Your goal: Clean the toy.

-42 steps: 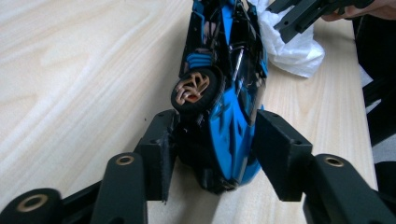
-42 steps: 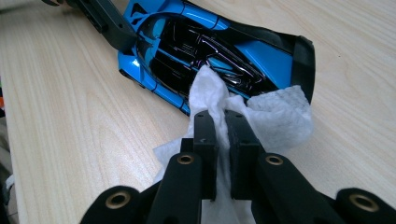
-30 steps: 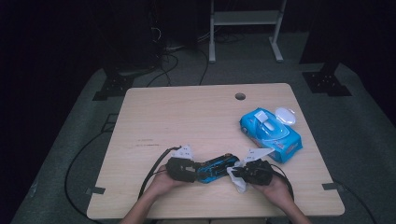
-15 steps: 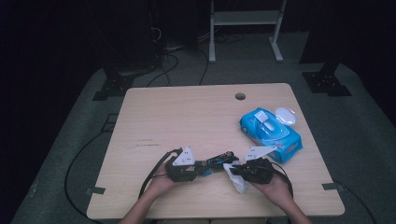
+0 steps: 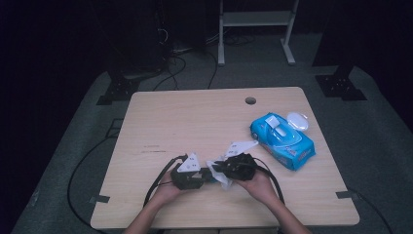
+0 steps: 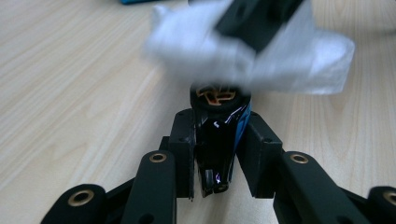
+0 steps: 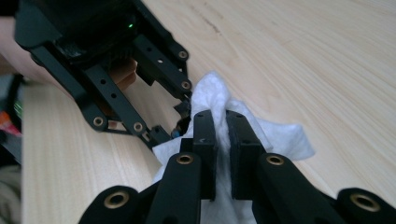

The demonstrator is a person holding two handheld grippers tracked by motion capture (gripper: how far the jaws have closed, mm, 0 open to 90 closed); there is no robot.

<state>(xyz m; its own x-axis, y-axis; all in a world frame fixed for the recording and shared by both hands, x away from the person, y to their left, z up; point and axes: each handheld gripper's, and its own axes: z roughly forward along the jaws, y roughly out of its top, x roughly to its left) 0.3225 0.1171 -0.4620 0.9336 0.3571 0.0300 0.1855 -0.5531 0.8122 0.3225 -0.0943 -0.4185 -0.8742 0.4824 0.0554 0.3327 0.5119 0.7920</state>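
Since the earlier frame my two grippers have drawn closer together near the front edge, and the white wipe now sits against the end of the small object instead of beside it.

I work on the pale wooden counter (image 5: 195, 117), low and close to me, so both hands stay steady. At its right side lies the blue plastic pack of wet wipes (image 5: 282, 140) with its white flip lid open, well apart from my hands, parked where I can reach another sheet.

My left gripper (image 5: 207, 179) is clamped on a glossy black cylindrical object with a blue stripe (image 6: 219, 135); I hold it by its body and point its round end outward, so that end is exposed for cleaning. My right gripper (image 7: 221, 140) is closed on a crumpled white wet wipe (image 7: 280, 135), pinching a fold so a loose wad stands beyond the jaws to rub with. From the left gripper view the wipe (image 6: 252, 51) hangs blurred just above the object's tip; I cannot tell whether they touch.

I judge this to be the wiping step.
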